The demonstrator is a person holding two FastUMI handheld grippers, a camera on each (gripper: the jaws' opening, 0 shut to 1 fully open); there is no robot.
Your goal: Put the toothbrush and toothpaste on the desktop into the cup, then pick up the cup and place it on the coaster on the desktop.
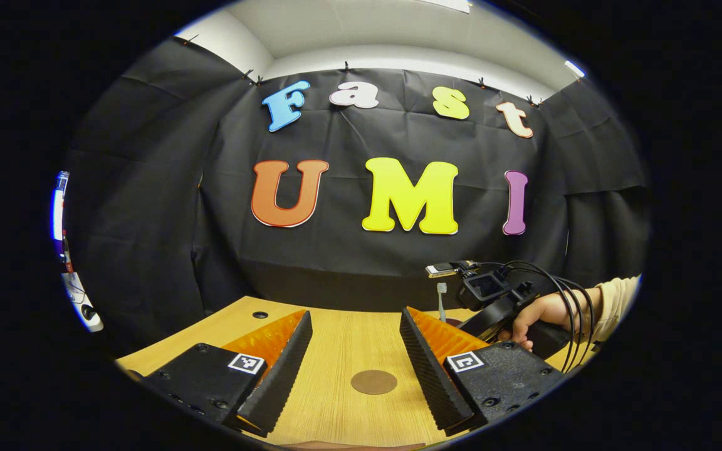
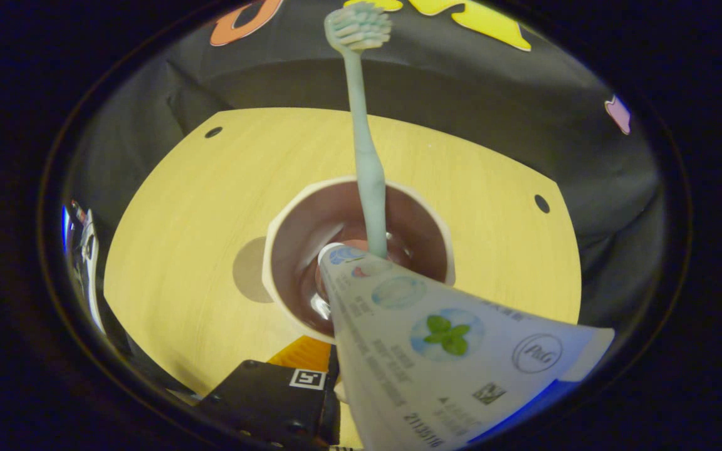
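Observation:
In the right gripper view a white cup (image 2: pixel 286 219) with a brown inside stands on the wooden desk (image 2: pixel 198 188). A pale green toothbrush (image 2: pixel 367 163) stands upright in it, bristles up. My right gripper (image 2: pixel 361 376) is shut on the white toothpaste tube (image 2: pixel 436 351), whose cap end dips into the cup. One finger (image 2: pixel 301 357) shows beside the tube; the tube hides the other. The round brown coaster (image 2: pixel 247 270) lies just left of the cup. In the left gripper view my left gripper (image 1: pixel 356 319) hovers open over the desk with the coaster (image 1: pixel 373 381) between its fingers and the toothbrush head (image 1: pixel 441 288) farther off.
In the left gripper view a hand (image 1: pixel 539 316) holds the right gripper (image 1: pixel 492 294) with its cables at the right. The desk has small round holes (image 2: pixel 214 132) near its far corners. Black cloth surrounds the desk on the far side.

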